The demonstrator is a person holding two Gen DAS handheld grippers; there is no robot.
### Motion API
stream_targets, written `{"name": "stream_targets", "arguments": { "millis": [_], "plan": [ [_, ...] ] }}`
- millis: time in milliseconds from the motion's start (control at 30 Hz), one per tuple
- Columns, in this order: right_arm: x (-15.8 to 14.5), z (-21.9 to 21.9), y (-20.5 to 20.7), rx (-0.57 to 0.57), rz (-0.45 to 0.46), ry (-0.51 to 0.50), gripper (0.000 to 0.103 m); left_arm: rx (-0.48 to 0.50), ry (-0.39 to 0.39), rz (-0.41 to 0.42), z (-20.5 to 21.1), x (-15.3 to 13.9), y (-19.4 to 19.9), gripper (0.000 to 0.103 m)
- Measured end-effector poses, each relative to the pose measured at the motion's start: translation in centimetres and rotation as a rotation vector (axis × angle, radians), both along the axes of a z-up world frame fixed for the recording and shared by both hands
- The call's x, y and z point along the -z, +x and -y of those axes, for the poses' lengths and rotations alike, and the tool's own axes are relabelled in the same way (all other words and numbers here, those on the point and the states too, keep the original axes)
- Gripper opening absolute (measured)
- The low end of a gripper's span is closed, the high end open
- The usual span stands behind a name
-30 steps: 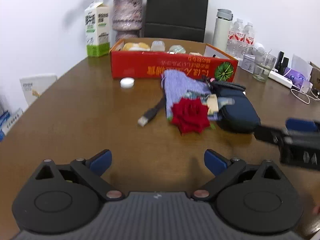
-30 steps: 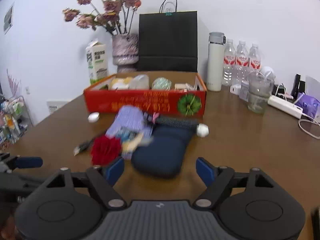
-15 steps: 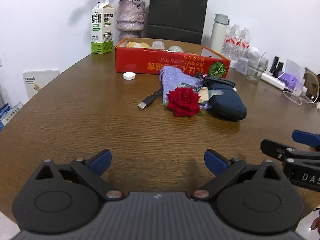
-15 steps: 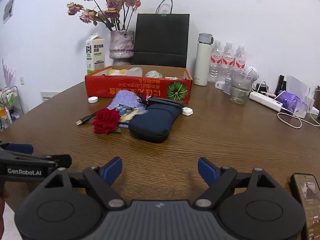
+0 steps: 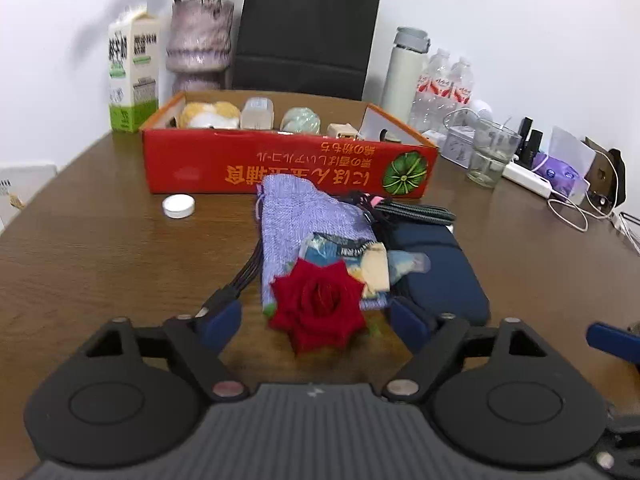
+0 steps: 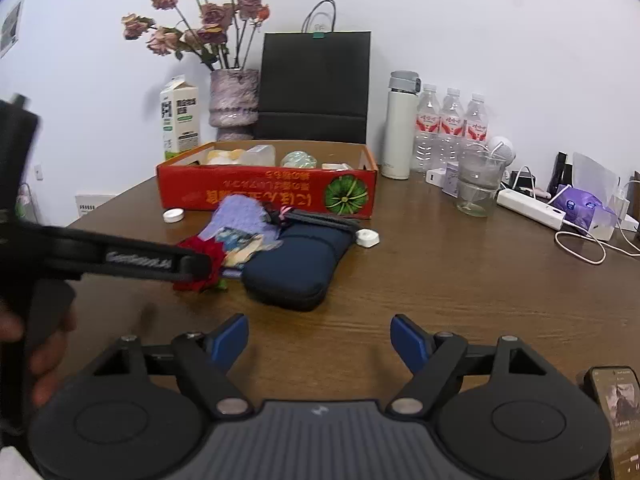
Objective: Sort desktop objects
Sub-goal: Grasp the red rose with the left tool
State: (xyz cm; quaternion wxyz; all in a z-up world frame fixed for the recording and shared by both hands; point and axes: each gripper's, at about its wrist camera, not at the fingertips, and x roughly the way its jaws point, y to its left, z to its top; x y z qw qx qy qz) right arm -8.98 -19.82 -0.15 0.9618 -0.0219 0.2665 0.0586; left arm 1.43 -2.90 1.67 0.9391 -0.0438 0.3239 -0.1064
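Observation:
A red fabric rose [image 5: 318, 304] lies on the wooden table, on the near end of a purple cloth pouch [image 5: 308, 220]. My left gripper [image 5: 316, 322] is open with its fingers either side of the rose, not touching it. A navy zip case [image 5: 436, 276] lies right of the rose, a black USB cable [image 5: 244, 276] left of it. A red cardboard box [image 5: 288, 168] holding several small items stands behind. My right gripper [image 6: 320, 338] is open and empty over bare table in front of the navy case [image 6: 296, 268]. The left gripper's finger [image 6: 132, 258] partly hides the rose [image 6: 204, 258] there.
A white cap [image 5: 179, 205] lies left of the pouch. A milk carton [image 5: 132, 76], vase [image 5: 200, 40], black bag [image 5: 308, 32], thermos [image 5: 406, 72], bottles, a glass [image 5: 490, 152] and a power strip line the back and right. A phone [image 6: 614, 404] lies near the right gripper.
My left gripper has moved forward to the rose, so its open fingers now flank it. The right gripper has moved forward a little. Both stay open.

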Motion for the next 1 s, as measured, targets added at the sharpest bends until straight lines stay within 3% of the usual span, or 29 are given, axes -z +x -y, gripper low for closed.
{"name": "stream_targets", "arguments": {
  "millis": [67, 133, 200, 433, 600, 733, 833, 867, 900, 967, 1000],
  "plan": [
    [0.0, 0.2, 0.7, 0.004, 0.001, 0.003, 0.076, 0.014, -0.039, -0.013, -0.1, 0.4, 1.2, 0.08],
    [-0.1, 0.2, 1.6, -0.001, -0.005, 0.013, 0.076, 0.024, -0.059, -0.041, -0.2, 0.9, 1.9, 0.053],
    [-0.3, 0.0, 2.6, -0.02, -0.011, 0.021, 0.07, 0.026, -0.044, -0.026, -0.4, 0.9, 1.4, 0.044],
    [-1.0, -3.1, 6.2, -0.157, 0.037, -0.024, 0.068, -0.012, -0.202, -0.031, -5.6, -0.8, -3.4, 0.043],
    [-0.4, -6.3, 10.4, -0.29, 0.049, -0.063, 0.068, -0.084, -0.126, -0.042, -7.0, -0.7, -4.3, 0.043],
    [0.4, -8.0, 13.4, -0.339, -0.038, -0.053, 0.068, -0.123, -0.149, -0.05, -8.3, -0.7, -4.2, 0.043],
    [1.8, -9.1, 15.0, -0.309, -0.129, -0.095, 0.064, -0.123, -0.144, -0.042, -8.2, -0.9, -4.2, 0.043],
    [2.0, -9.1, 14.9, -0.292, -0.123, -0.088, 0.059, -0.119, -0.143, -0.038, -8.1, -1.0, -4.3, 0.043],
    [1.9, -9.1, 14.7, -0.279, -0.131, -0.073, 0.042, -0.114, -0.143, -0.034, -8.0, -1.0, -4.4, 0.043],
    [1.6, -8.8, 13.9, -0.267, -0.129, -0.044, 0.018, -0.107, -0.14, -0.028, -7.8, -1.1, -4.7, 0.043],
    [1.4, -8.6, 13.4, -0.26, -0.126, -0.032, 0.014, -0.103, -0.136, -0.028, -7.7, -1.2, -4.8, 0.044]
  ]
}}
